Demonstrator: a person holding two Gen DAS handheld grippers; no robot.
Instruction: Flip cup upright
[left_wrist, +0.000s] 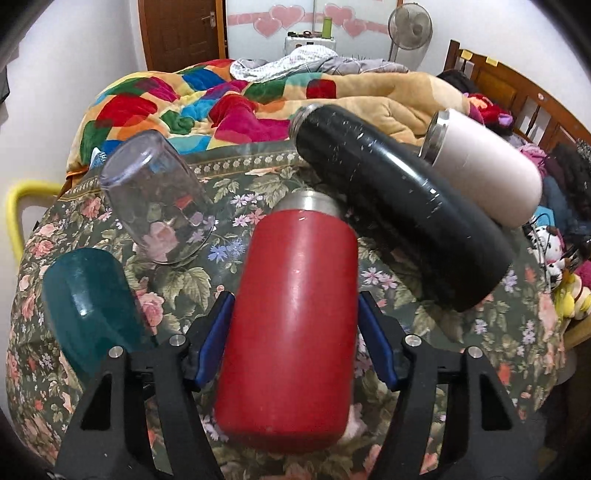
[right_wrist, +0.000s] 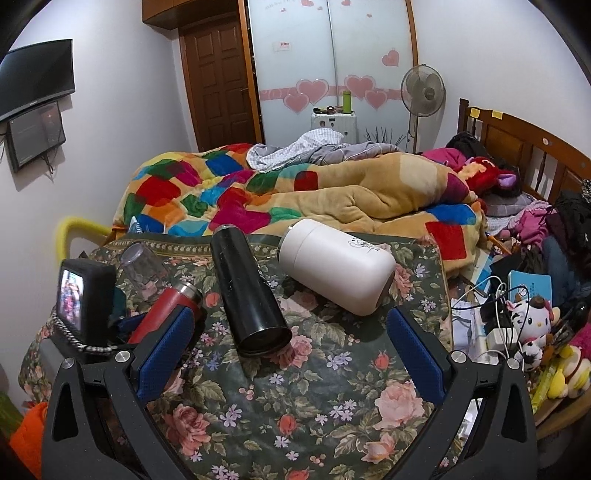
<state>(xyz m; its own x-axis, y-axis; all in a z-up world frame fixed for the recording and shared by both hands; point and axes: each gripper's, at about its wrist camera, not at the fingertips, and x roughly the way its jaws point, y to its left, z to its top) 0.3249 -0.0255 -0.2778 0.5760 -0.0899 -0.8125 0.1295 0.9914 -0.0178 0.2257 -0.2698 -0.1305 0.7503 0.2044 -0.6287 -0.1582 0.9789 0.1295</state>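
A red cup (left_wrist: 291, 325) with a steel rim lies on the floral cloth (left_wrist: 443, 354), between the blue pads of my left gripper (left_wrist: 295, 332). The pads stand beside its sides; contact is unclear. It also shows in the right wrist view (right_wrist: 162, 310), with the left gripper around it. A black cup (right_wrist: 247, 288) and a white cup (right_wrist: 336, 266) lie on their sides ahead of my right gripper (right_wrist: 291, 354), which is open and empty. A clear glass (left_wrist: 159, 199) and a teal cup (left_wrist: 92, 310) lie on the left.
The floral cloth (right_wrist: 332, 406) covers the work surface. A colourful quilt (right_wrist: 258, 192) on a bed lies behind it. Toys, cables and boxes (right_wrist: 517, 325) crowd the right side. A yellow rail (right_wrist: 74, 229) stands at the left.
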